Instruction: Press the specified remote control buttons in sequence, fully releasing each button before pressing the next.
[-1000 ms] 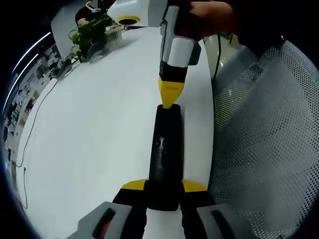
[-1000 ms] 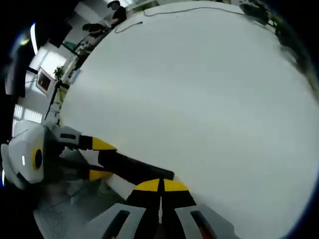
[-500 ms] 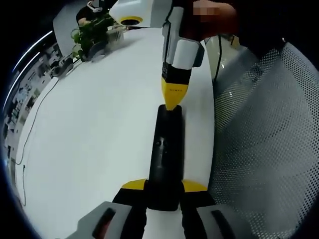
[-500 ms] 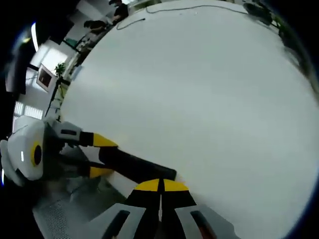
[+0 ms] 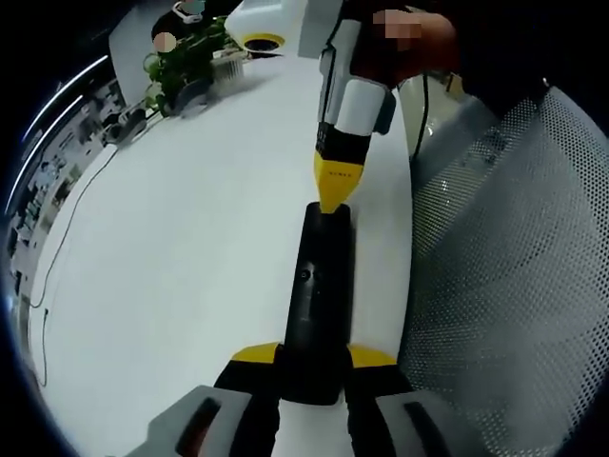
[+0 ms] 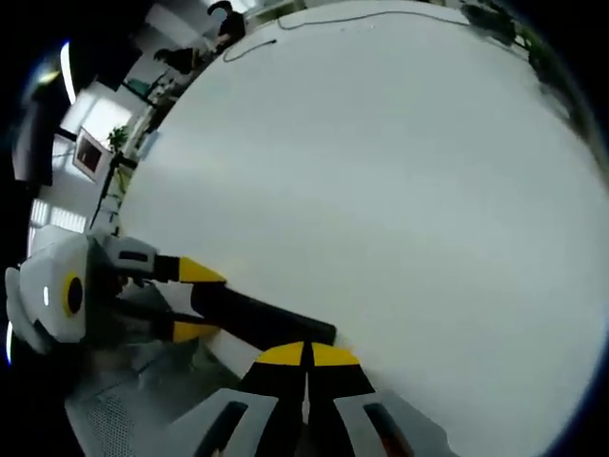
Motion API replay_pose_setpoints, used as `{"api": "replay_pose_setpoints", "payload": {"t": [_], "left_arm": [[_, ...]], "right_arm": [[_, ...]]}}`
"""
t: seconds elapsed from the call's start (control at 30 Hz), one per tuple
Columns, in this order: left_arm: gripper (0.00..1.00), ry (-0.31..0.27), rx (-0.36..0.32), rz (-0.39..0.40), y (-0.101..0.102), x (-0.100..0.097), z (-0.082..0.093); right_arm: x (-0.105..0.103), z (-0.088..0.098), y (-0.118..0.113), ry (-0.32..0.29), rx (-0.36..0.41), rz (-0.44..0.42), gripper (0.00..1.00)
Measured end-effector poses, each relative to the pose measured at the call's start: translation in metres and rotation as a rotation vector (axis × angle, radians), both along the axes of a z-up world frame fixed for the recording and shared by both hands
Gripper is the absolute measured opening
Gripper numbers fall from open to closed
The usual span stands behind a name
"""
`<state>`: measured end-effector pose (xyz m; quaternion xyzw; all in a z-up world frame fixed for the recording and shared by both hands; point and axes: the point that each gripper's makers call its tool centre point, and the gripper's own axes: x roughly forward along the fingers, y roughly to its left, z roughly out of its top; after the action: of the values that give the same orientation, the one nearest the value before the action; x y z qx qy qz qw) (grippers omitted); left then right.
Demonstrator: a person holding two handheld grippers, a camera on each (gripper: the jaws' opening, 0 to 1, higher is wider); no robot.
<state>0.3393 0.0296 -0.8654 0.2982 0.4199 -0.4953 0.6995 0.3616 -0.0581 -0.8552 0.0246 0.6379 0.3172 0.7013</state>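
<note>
A long black remote control [image 5: 317, 303] lies along the white table [image 5: 190, 248], and my left gripper [image 5: 314, 358] is shut on its near end. My right gripper [image 5: 333, 202] comes down from the top of the left gripper view, its yellow tips closed together and touching the remote's far end. In the right gripper view my right gripper [image 6: 306, 354] shows shut, its tips over the remote control [image 6: 266, 321]. The left gripper [image 6: 186, 300] holds the remote's other end at the left of that view.
A potted plant [image 5: 181, 67] and a white device [image 5: 262, 19] stand at the table's far end. A thin cable [image 5: 57, 257] trails over the table's left side. Grey perforated mesh [image 5: 504, 276] runs along the table's right edge. People stand in the background [image 6: 190, 48].
The right gripper's body has drifted slightly up and to the right in the left gripper view. Its tips stay at the remote's far end. The left gripper keeps its hold.
</note>
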Motion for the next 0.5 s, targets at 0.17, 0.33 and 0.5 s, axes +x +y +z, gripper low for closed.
{"api": "replay_pose_setpoints", "payload": {"t": [0.17,0.33,0.5], "left_arm": [[0.25,-0.007,-0.003,-0.020,-0.0005,-0.0006,0.0004],[0.25,-0.009,0.000,-0.029,-0.0013,-0.0007,0.0004],[0.25,-0.008,0.002,-0.032,-0.0018,-0.0010,0.0003]], "right_arm": [[-0.0002,0.0001,-0.0002,0.027,0.001,-0.030,0.00],[-0.0012,0.0006,0.0006,0.021,-0.007,-0.012,0.00],[-0.0014,0.0043,0.0063,0.028,0.030,-0.016,0.00]]}}
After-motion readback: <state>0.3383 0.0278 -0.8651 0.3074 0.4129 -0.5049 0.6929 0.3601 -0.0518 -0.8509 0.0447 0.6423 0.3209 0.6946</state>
